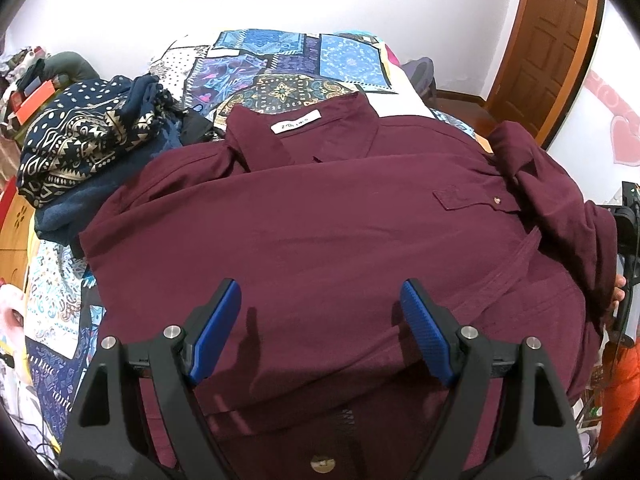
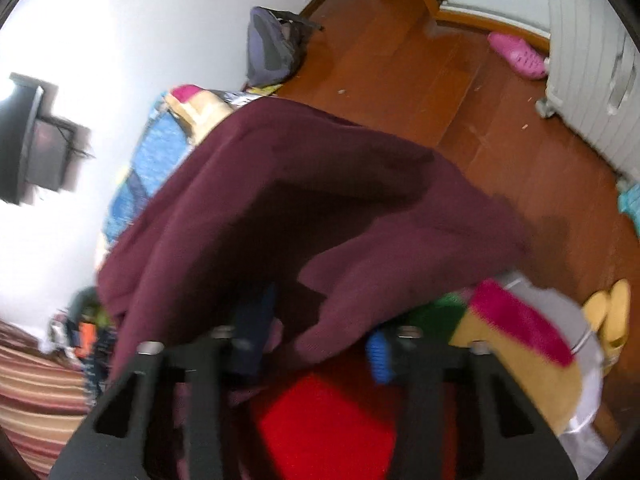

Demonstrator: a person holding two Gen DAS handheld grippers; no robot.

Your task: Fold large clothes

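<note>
One maroon button-up shirt (image 1: 328, 216) of woven cloth lies spread front-up across my bed, on the blue patchwork-print bedspread (image 1: 280, 68). Its collar, with one white label (image 1: 296, 122), points toward the white wall. One chest pocket flap (image 1: 468, 198) shows on the shirt's right half, and one sleeve (image 1: 560, 200) lies bunched over the right edge.

My left gripper (image 1: 320, 328) hovers above the lower shirt panel. Its two blue pads (image 1: 216, 332) stand wide apart with nothing between them.

My right gripper (image 2: 320, 344) sits at the shirt's edge by the bedside, over the wooden floor (image 2: 500, 128). The view is blurred and maroon cloth drapes over the fingers. One blue pad (image 2: 380, 356) shows clear of the cloth; the other is half hidden in a fold. Whether the pads press the cloth I cannot tell.

One navy-and-gold patterned garment pile (image 1: 92, 144) lies just beside the shirt's left shoulder. One grey backpack (image 2: 272, 48) leans at the wall.
</note>
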